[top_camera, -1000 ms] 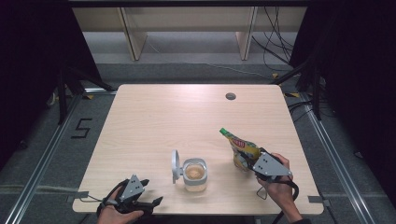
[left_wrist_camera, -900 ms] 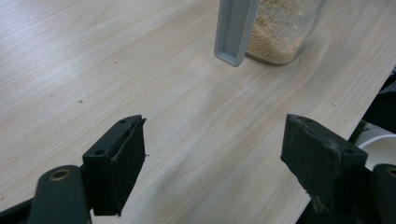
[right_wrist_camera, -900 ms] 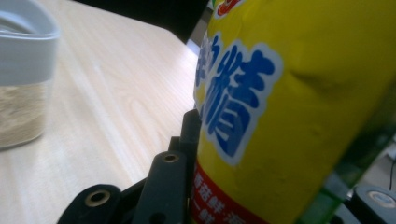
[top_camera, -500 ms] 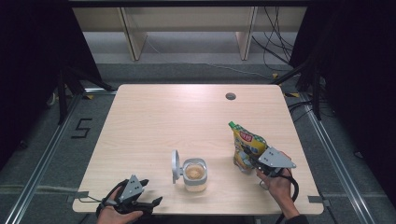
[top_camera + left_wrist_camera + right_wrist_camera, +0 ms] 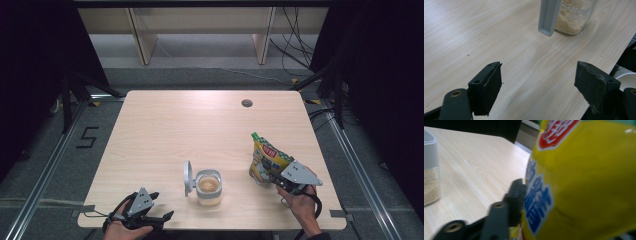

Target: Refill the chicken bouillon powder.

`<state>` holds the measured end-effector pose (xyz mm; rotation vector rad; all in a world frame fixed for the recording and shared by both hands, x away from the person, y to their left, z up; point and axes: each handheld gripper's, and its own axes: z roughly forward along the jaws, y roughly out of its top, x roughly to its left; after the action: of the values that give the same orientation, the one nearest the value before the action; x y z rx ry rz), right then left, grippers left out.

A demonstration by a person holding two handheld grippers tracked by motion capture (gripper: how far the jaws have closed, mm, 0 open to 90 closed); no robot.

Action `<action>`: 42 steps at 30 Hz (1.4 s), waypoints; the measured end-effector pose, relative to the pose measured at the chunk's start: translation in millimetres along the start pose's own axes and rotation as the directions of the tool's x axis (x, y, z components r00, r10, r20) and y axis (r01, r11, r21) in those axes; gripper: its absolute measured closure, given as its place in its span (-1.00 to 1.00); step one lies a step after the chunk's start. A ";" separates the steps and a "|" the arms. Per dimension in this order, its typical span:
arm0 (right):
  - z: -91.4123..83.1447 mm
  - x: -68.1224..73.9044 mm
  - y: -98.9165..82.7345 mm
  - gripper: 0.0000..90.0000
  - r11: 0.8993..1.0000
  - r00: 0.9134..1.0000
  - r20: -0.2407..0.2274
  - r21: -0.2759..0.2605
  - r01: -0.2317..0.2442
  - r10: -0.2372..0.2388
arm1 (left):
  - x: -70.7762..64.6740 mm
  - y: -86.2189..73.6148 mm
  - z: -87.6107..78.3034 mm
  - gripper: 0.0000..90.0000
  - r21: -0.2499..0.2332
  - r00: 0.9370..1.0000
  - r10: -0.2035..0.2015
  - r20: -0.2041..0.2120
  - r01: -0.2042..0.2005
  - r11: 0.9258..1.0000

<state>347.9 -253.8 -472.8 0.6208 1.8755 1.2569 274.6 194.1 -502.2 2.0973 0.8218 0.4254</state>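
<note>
High view has the yellow pouch (image 5: 267, 162) standing near-right on the table (image 5: 200, 125), green cap tilted far-left, between the just-widening jaws of the right gripper (image 5: 270, 172), while the left gripper (image 5: 162, 217), spread wide and empty, idles near-left of the open jar (image 5: 208, 186).

The table (image 5: 200, 130) is evenly lit from above, against dark surroundings; only faint shadows are cast. In the right gripper view the pouch (image 5: 584, 182) is blurred and out of focus. The left gripper view is rendered sharp.
</note>
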 end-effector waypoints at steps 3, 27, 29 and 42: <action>-4.8 -1.1 3.2 -0.05 0.999 0.999 0.006 -0.004 -0.049 0.049 | 2.4 1.2 -0.9 -0.53 0.000 0.999 0.036 0.002 -0.036 0.999; -47.9 19.9 6.0 -0.29 0.935 0.955 0.012 0.203 -0.291 0.295 | -0.9 -0.7 1.2 -0.53 -0.010 1.000 -0.014 0.000 0.014 1.000; -51.3 22.0 6.4 -0.30 0.928 0.953 0.019 0.226 -0.297 0.301 | -0.9 -0.3 0.4 -0.53 -0.003 1.000 -0.008 0.000 0.008 1.000; -64.5 36.4 11.9 -0.35 0.934 0.965 0.013 0.251 -0.256 0.262 | 0.2 0.6 1.8 -0.53 -0.013 1.000 0.000 -0.001 0.000 1.000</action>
<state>273.9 -256.8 -460.6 1.0224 2.0373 1.1991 276.0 193.0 -502.8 2.0854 0.8181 0.4307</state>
